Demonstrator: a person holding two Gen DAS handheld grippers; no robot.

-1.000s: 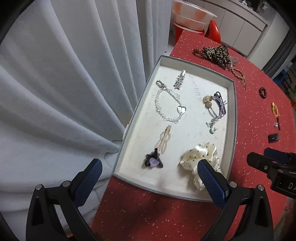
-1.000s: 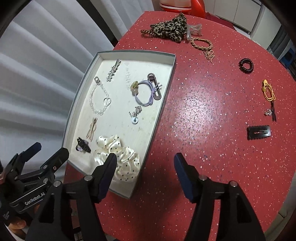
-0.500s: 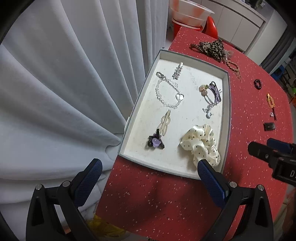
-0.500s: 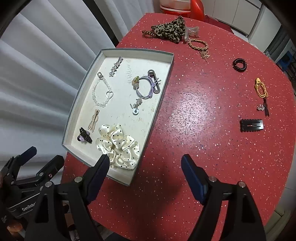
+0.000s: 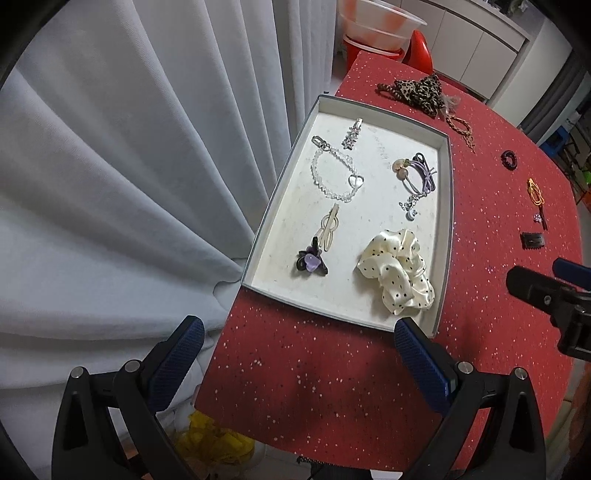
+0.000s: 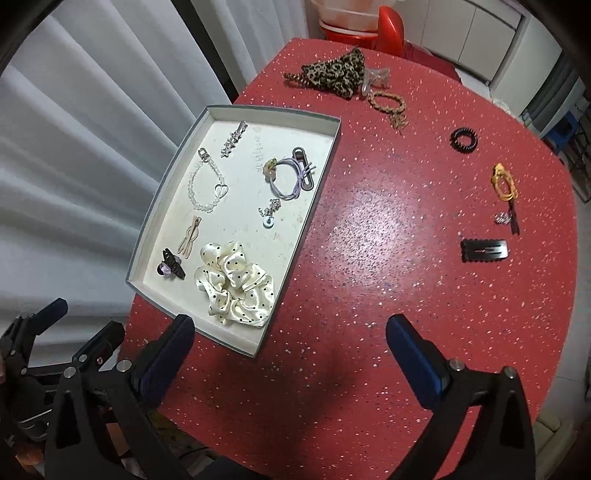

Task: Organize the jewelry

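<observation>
A grey-rimmed white tray [image 5: 446, 206] [image 6: 317, 192] lies on the red table. It holds a cream dotted scrunchie [image 5: 399, 271] [image 6: 236, 282], a bead bracelet with a heart [image 5: 336, 175] [image 6: 207, 184], a purple flower clip [image 5: 311, 260], a beige clip [image 6: 190, 236], a star clip [image 6: 232, 139] and purple hair ties [image 5: 419, 175] [image 6: 291, 177]. Loose on the table are a leopard scrunchie [image 6: 334, 74], a brown bracelet [image 6: 388, 103], a black coil tie [image 6: 463, 139], an orange tie [image 6: 503, 182] and a black snap clip [image 6: 484, 250]. My left gripper [image 5: 299, 354] is open and empty near the tray's front edge. My right gripper [image 6: 290, 345] is open and empty over the table.
White curtains [image 5: 129, 147] hang left of the table. The table's edge [image 5: 221, 369] runs close to the tray's left side. A red stool with a clear bowl [image 6: 354, 18] stands behind the table, with white cabinets [image 6: 480, 33] beyond.
Both grippers have pulled back and up from the tray, so the tray and table look smaller and farther away. Both stay open and empty.
</observation>
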